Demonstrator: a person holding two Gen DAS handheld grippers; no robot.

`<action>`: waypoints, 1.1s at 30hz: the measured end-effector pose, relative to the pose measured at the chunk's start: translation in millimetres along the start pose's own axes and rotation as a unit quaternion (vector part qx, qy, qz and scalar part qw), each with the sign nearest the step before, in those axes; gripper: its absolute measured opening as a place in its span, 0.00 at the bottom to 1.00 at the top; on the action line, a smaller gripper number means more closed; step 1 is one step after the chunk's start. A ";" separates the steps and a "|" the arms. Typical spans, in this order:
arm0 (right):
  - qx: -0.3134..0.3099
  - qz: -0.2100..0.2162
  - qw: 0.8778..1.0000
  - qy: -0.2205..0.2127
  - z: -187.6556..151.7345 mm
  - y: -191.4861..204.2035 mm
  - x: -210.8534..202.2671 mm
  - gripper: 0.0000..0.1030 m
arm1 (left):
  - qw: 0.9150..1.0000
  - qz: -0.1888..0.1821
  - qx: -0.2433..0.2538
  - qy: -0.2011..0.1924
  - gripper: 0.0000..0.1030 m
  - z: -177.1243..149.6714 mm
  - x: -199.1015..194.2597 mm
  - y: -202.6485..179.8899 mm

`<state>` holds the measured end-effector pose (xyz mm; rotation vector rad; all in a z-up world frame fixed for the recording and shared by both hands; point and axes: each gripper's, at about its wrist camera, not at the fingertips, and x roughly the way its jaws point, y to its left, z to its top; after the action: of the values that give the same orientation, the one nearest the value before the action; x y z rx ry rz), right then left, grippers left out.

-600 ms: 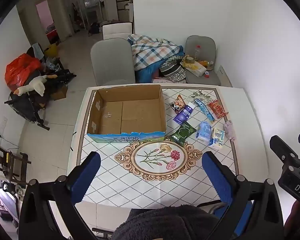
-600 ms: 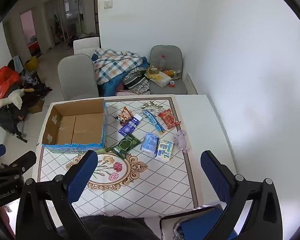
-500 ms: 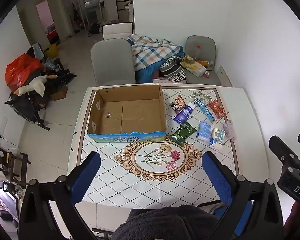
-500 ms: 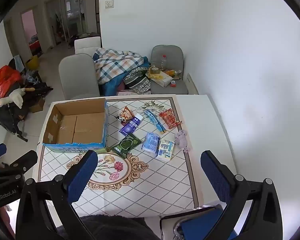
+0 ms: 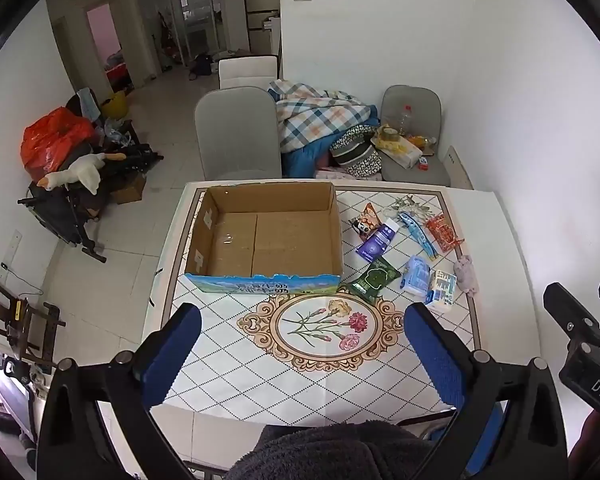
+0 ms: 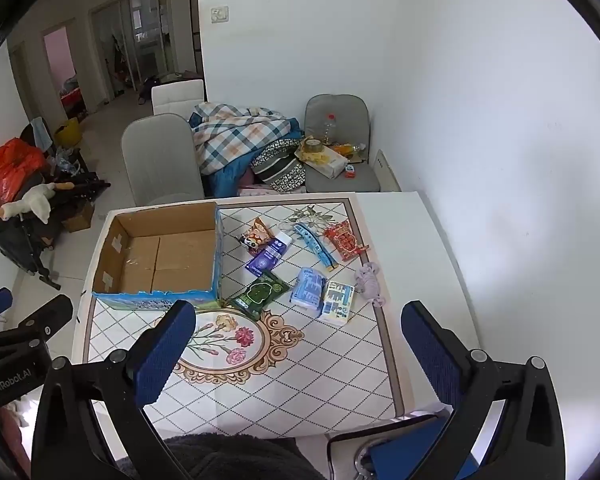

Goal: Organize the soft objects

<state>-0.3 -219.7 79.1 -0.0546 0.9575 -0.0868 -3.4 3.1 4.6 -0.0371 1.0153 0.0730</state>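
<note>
Soft packets (image 6: 312, 268) well beyond right claw (image 6: 300, 344)

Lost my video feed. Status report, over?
Left gripper and right gripper open, empty, above table. Soft packets loose beside empty cardboard box. Nothing blocking.
</note>
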 end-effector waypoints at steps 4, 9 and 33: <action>0.000 -0.001 1.000 -0.007 1.7 0.6 -2.3 1.00 | 1.000 0.000 -0.001 -0.008 1.00 0.5 -3.5 2.6; 0.003 0.002 1.000 -0.011 2.6 0.6 -4.9 1.00 | 1.000 0.000 0.001 -0.017 1.00 2.0 -6.4 2.6; 0.014 0.010 1.000 -0.017 4.7 -5.1 -5.3 1.00 | 1.000 -0.003 0.010 -0.017 1.00 3.2 -7.2 1.1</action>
<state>0.3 -224.2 86.5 -0.0202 0.9219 -0.0813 -4.6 4.0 12.4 -0.0208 0.9808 0.0574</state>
